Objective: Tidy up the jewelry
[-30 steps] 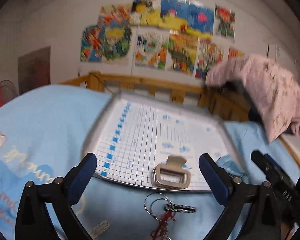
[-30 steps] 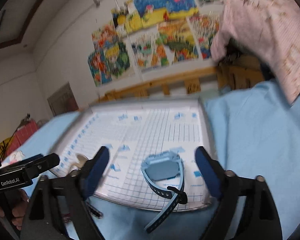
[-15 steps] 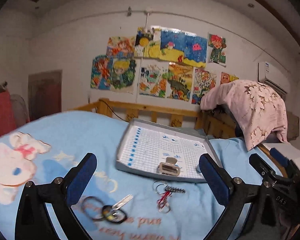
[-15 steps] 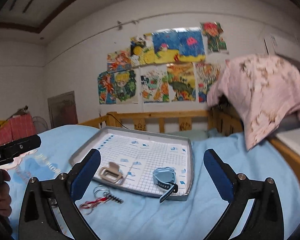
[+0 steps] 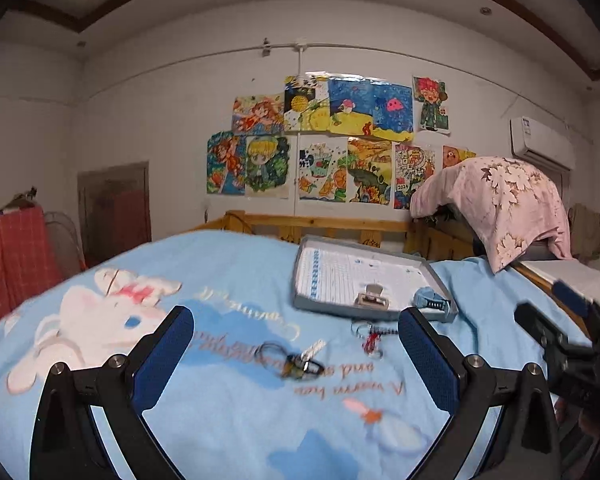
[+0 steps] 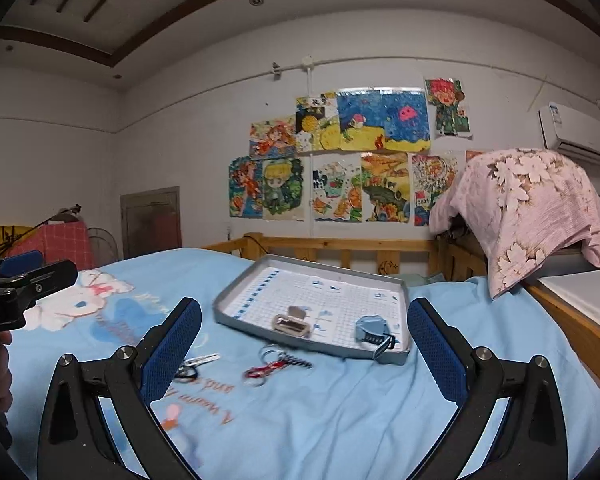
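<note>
A grey tray [image 5: 304,304] [image 6: 236,320] with a grid lining lies on the blue bedspread. In it are a beige watch [image 5: 372,300] [image 6: 290,322] and a blue watch [image 5: 430,300] [image 6: 372,330]. In front of the tray lie a red key ring charm [image 5: 370,336] [image 6: 274,362] and a key bunch with a ring [image 5: 296,360] [image 6: 194,364]. My left gripper [image 5: 296,354] is open and empty, well back from the tray. My right gripper [image 6: 304,346] is open and empty too.
A wooden bed rail [image 5: 320,224] [image 6: 340,246] runs behind the tray. A pink floral cloth [image 5: 496,204] [image 6: 528,208] covers something at the right. A white surface [image 6: 580,292] borders the bed's right edge. The other gripper shows at each view's edge [image 5: 568,344] [image 6: 16,292].
Both grippers have pulled back and up from the tray, empty. The watches that lay between the fingers now sit far ahead in the tray, and the key items have come into view.
</note>
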Demonstrator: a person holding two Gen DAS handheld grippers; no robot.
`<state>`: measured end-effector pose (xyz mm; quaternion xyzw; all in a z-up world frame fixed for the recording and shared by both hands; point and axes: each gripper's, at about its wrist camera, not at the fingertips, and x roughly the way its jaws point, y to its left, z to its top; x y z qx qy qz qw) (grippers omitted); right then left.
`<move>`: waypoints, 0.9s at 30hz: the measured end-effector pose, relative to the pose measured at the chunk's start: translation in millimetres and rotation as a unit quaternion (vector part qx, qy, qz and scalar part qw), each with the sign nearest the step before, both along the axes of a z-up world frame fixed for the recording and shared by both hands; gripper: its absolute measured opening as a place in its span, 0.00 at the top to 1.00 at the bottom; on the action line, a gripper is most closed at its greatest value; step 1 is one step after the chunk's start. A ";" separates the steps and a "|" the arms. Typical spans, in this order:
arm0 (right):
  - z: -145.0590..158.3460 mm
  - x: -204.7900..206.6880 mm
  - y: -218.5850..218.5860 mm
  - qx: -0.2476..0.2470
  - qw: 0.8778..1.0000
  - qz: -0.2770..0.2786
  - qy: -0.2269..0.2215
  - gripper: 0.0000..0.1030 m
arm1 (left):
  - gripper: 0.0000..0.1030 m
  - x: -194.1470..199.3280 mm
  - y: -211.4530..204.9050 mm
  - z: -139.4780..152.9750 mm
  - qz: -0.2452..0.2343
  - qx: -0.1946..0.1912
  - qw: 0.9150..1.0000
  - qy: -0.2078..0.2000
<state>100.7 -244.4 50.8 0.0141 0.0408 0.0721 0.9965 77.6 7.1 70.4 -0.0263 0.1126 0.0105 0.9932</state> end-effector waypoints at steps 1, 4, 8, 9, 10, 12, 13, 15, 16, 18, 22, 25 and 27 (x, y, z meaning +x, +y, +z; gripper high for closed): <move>-4.5 -10.0 3.6 -0.002 1.000 0.001 -0.003 0.02 | 0.00 -5.4 2.9 -2.3 0.002 -0.004 1.000 -0.003; -20.6 -33.9 11.6 0.001 1.000 0.002 0.006 0.02 | 0.00 -23.3 10.6 -9.0 0.008 -0.013 1.000 -0.005; -29.0 -48.0 16.8 -0.003 1.000 0.008 0.024 0.02 | 0.00 -45.9 16.8 -22.9 0.017 -0.009 1.000 -0.008; -29.6 -50.9 16.5 0.000 1.000 0.009 0.024 0.02 | 0.00 -49.2 19.2 -26.8 0.019 -0.011 1.000 -0.004; -30.8 -55.4 16.0 0.003 1.000 0.010 0.023 0.02 | 0.00 -51.0 21.5 -29.8 0.020 -0.015 1.000 0.000; -34.7 -64.6 16.8 0.006 1.000 0.009 0.024 0.02 | 0.00 -53.1 24.5 -35.1 0.024 -0.027 0.999 0.008; -38.3 -68.9 16.7 0.006 1.000 0.008 0.025 0.02 | 0.00 -54.6 25.4 -36.9 0.025 -0.031 0.999 0.010; -45.2 -74.0 14.1 0.001 1.000 0.001 0.031 0.02 | 0.00 -55.3 26.3 -40.4 0.027 -0.035 0.999 0.015; -47.9 -74.6 13.0 -0.004 0.999 -0.003 0.034 0.02 | 0.00 -54.8 26.1 -41.6 0.026 -0.035 0.999 0.018; -49.1 -72.4 15.8 -0.015 0.999 -0.010 0.039 0.02 | 0.00 -54.2 24.9 -44.1 0.023 -0.032 0.999 0.022; -48.7 -71.7 14.8 -0.008 0.999 -0.007 0.042 0.02 | 0.00 -55.3 20.5 -48.0 0.024 -0.016 0.999 0.025; -47.6 -71.4 12.7 -0.008 0.999 -0.012 0.040 0.02 | 0.00 -54.2 18.4 -50.6 0.023 -0.013 0.999 0.030; -47.1 -72.7 12.9 -0.005 0.999 -0.012 0.039 0.02 | 0.00 -53.6 18.2 -51.1 0.022 -0.014 0.999 0.032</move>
